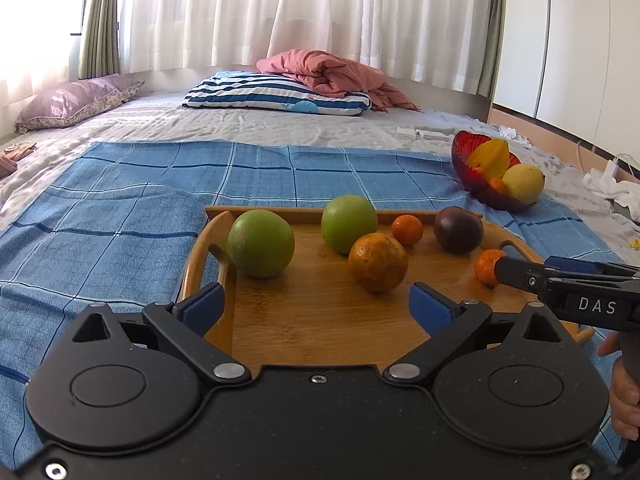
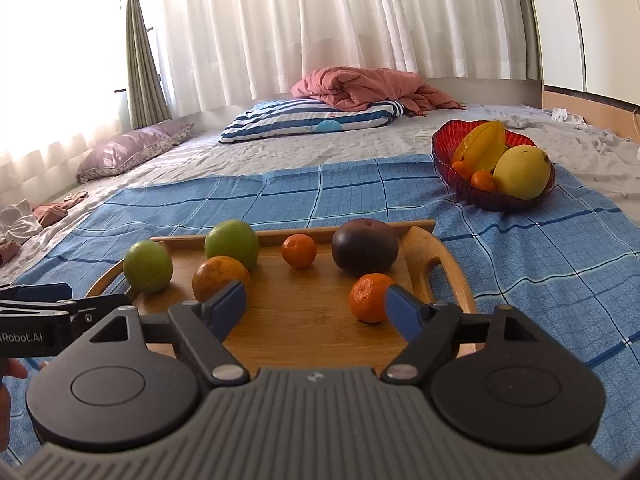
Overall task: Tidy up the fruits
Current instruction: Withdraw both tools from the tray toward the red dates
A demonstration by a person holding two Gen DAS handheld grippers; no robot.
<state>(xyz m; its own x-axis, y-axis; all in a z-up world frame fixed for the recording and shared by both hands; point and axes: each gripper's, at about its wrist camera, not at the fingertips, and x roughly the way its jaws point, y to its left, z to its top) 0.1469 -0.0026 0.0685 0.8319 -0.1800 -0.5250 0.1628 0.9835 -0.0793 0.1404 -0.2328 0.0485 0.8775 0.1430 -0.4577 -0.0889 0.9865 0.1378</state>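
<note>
A wooden tray [image 1: 320,320] [image 2: 304,332] lies on a blue checked cloth and carries two green fruits [image 1: 261,243] [image 1: 349,223], a large orange [image 1: 377,262] [image 2: 218,274], a dark purple fruit [image 1: 458,229] [image 2: 365,245] and two small mandarins [image 1: 407,230] [image 2: 368,297]. My left gripper [image 1: 316,306] stands open over the tray's near end with nothing between its blue pads. My right gripper [image 2: 316,306] is open too; its right pad sits just in front of the near mandarin, apart from it. In the left wrist view the right gripper [image 1: 560,284] reaches in from the right beside that mandarin [image 1: 486,266].
A red glass bowl [image 1: 472,178] [image 2: 448,168] holding a starfruit [image 2: 482,146], a yellow mango [image 2: 522,172] and small mandarins stands on the cloth beyond the tray to the right. Pillows and a pink blanket [image 1: 332,72] lie further back on the bed. A hand [image 1: 624,400] grips the right tool.
</note>
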